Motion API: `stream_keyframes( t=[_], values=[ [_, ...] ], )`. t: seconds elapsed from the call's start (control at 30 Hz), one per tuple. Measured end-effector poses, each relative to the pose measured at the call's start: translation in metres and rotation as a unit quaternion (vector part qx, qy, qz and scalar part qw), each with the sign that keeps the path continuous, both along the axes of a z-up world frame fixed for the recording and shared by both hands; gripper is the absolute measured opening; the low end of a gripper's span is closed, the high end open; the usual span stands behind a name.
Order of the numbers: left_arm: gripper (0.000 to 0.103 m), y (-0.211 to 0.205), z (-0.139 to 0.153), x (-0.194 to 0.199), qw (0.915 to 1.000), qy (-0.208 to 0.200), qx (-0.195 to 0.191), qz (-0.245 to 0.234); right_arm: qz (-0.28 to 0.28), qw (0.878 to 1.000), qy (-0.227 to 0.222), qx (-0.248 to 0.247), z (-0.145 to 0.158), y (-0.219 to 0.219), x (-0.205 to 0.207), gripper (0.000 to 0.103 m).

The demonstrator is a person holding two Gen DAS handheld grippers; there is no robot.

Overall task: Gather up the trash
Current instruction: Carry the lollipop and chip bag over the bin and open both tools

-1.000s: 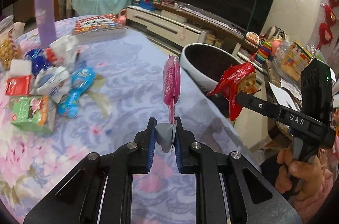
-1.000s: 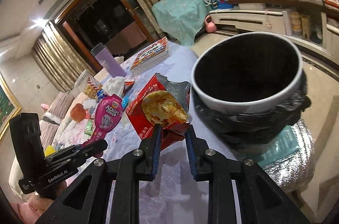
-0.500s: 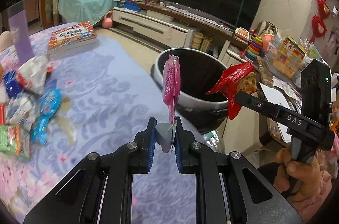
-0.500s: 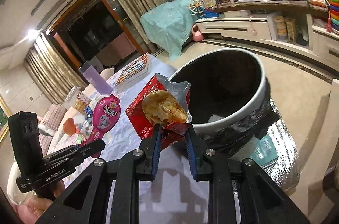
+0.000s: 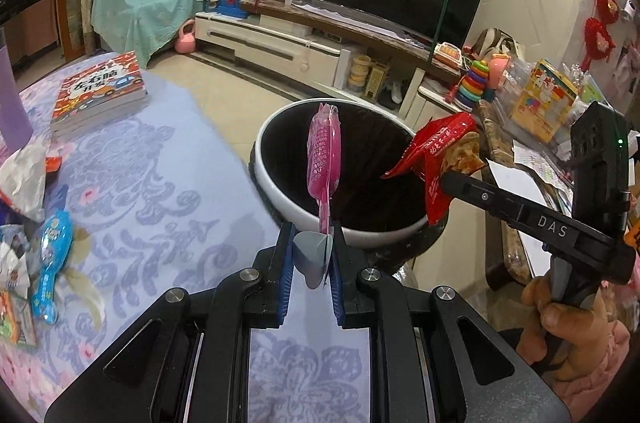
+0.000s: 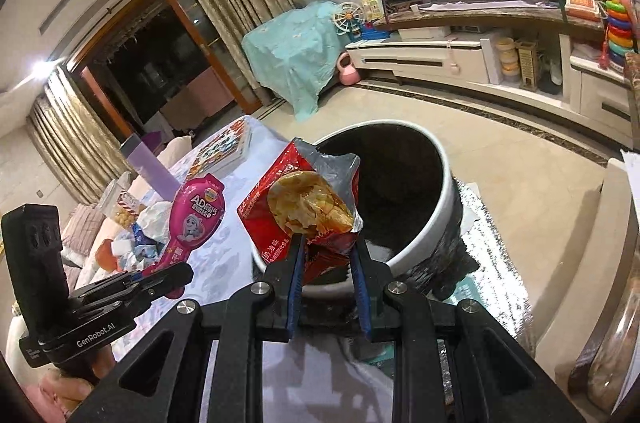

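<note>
My left gripper (image 5: 314,243) is shut on the stem of a pink spoon-shaped snack packet (image 5: 324,155), held upright in front of the white bin (image 5: 280,199) with its black liner. It also shows in the right wrist view (image 6: 196,219). My right gripper (image 6: 326,247) is shut on a red chip bag (image 6: 304,211), torn open at the top, held at the near rim of the bin (image 6: 440,223). In the left wrist view the red bag (image 5: 440,151) hangs over the bin's right rim.
The floral tablecloth (image 5: 140,183) carries a blue snack packet (image 5: 52,263), crumpled wrappers (image 5: 24,171) and a stack of books (image 5: 100,91) at the left. A TV stand (image 5: 280,47) and toys stand behind the bin.
Both grippers have moved with their trash from over the table toward the bin, which now sits closer and lower in both views. Both grips are unchanged.
</note>
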State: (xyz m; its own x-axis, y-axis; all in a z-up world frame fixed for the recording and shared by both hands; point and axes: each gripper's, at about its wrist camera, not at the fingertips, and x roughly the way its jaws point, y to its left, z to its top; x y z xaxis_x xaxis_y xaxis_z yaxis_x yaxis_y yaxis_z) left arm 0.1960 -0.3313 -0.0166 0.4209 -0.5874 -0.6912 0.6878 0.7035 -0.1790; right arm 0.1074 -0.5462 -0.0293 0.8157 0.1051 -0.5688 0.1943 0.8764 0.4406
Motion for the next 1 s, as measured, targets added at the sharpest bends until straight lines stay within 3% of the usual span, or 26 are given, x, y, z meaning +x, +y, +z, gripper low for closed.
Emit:
stream_keyframes(
  t=[0.93, 0.97, 1.0],
  values=[
    [0.016, -0.048, -0.007, 0.035, 0.9993, 0.026, 0.023, -0.014, -0.006, 0.999, 0.041, -0.028, -0.002, -0.026, 0.034, 0.023],
    [0.019, -0.049, -0.007, 0.036, 0.9992, 0.027, 0.023, -0.015, -0.005, 0.999, 0.043, -0.026, -0.002, -0.027, 0.035, 0.023],
    [0.028, -0.050, -0.008, 0.037, 0.9991, 0.030, 0.024, -0.016, -0.004, 0.999, 0.043, -0.023, -0.002, -0.029, 0.037, 0.023]
  ],
)
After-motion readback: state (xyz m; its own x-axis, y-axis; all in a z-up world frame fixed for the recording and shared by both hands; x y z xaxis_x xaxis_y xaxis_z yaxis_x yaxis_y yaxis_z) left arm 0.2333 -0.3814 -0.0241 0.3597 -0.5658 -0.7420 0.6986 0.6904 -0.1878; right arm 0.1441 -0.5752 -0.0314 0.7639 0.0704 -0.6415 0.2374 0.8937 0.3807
